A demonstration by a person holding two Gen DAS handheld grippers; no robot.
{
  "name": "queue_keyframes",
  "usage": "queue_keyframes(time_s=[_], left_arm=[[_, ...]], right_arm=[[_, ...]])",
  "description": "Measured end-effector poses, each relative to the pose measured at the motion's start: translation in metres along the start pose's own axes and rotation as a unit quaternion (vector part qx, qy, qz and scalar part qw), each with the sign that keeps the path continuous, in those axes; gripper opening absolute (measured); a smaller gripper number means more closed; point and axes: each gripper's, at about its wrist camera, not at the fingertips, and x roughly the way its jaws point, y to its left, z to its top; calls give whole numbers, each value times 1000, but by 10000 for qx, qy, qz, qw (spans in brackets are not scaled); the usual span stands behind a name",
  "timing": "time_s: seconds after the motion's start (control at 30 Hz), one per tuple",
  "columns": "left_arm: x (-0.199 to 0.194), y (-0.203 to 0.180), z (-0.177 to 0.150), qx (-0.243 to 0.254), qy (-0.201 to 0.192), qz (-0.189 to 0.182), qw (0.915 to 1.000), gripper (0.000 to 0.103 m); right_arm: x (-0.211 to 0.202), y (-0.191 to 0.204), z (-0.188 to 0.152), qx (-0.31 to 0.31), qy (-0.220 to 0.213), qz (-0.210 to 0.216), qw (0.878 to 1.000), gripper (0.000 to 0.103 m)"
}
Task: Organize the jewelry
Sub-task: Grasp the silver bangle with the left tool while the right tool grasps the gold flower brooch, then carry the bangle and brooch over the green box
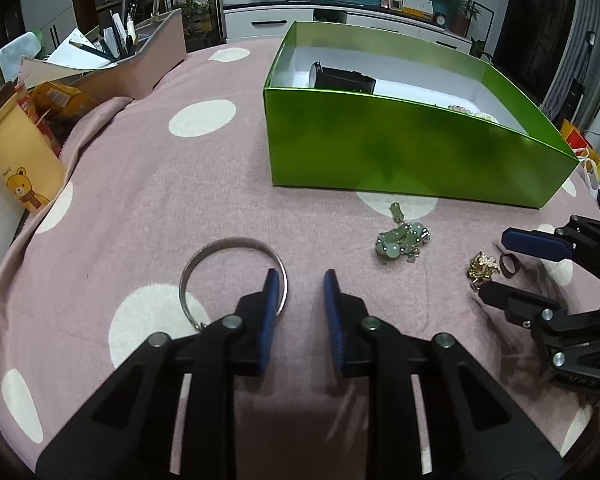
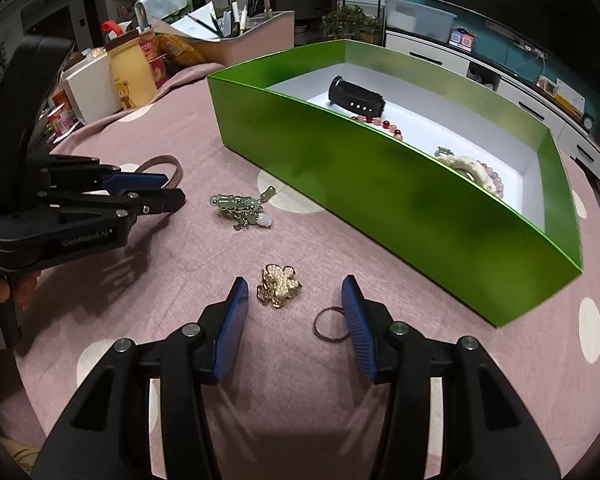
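Observation:
A green box [image 1: 400, 140] [image 2: 380, 184] stands on the pink dotted cloth; it holds a black watch [image 2: 356, 98], a red bead bracelet [image 2: 380, 122] and pale bracelets [image 2: 472, 170]. My left gripper [image 1: 300, 286] [image 2: 176, 190] is open, its left finger over the rim of a silver bangle [image 1: 220, 246] [image 2: 160, 164]. My right gripper [image 2: 296, 292] [image 1: 490, 266] is open around a gold pearl brooch [image 2: 279, 289] [image 1: 482, 267], with a thin dark ring [image 2: 330, 324] [image 1: 508, 264] by its right finger. A green jade charm bracelet [image 1: 402, 240] [image 2: 240, 206] lies between the grippers.
A yellow bear-print pouch [image 1: 16, 152] [image 2: 132, 76], snack packs [image 1: 60, 98] and a pink organizer with pens [image 1: 140, 60] crowd the table's left side. The cloth edge drops off behind the pouch.

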Motion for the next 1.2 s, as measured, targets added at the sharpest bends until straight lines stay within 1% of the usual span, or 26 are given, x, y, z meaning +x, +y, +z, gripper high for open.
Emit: queue_keyframes(time_s=[0.03, 0.17, 0.27, 0.3, 0.37, 0.5, 0.53, 0.77, 0.97, 1.2], left_arm=[[0, 0, 0, 18, 10, 1, 10000, 19], [0, 2, 0, -4, 24, -32, 10000, 3], [-2, 3, -2, -37, -6, -44, 10000, 3], [-3, 3, -3, -55, -16, -60, 10000, 3], [-5, 3, -4, -75, -33, -98, 9999, 3], [-9, 4, -6, -159, -77, -175, 9997, 3], [-10, 4, -6, -180, -89, -189, 9996, 3], [-17, 1, -8, -245, -163, -300, 9991, 3], [-26, -3, -8, -261, -238, -375, 9987, 3], [-43, -13, -6, -222, -373, -434, 9981, 3]], right_arm=[[1, 2, 1, -27, 0, 2, 10000, 49], [3, 6, 3, -178, -22, -19, 9998, 49], [5, 7, 4, -261, -25, -28, 9997, 47], [6, 7, 4, -292, -16, -25, 9996, 43], [7, 8, 4, -337, -7, -32, 9994, 40], [9, 11, 3, -417, -26, -51, 9991, 26], [8, 12, 3, -428, -37, -89, 9990, 25], [1, 9, -1, -236, -125, -59, 9996, 25], [-17, 5, -6, -77, -296, -30, 9995, 25], [-43, -4, -20, 267, -564, 12, 9981, 25]])
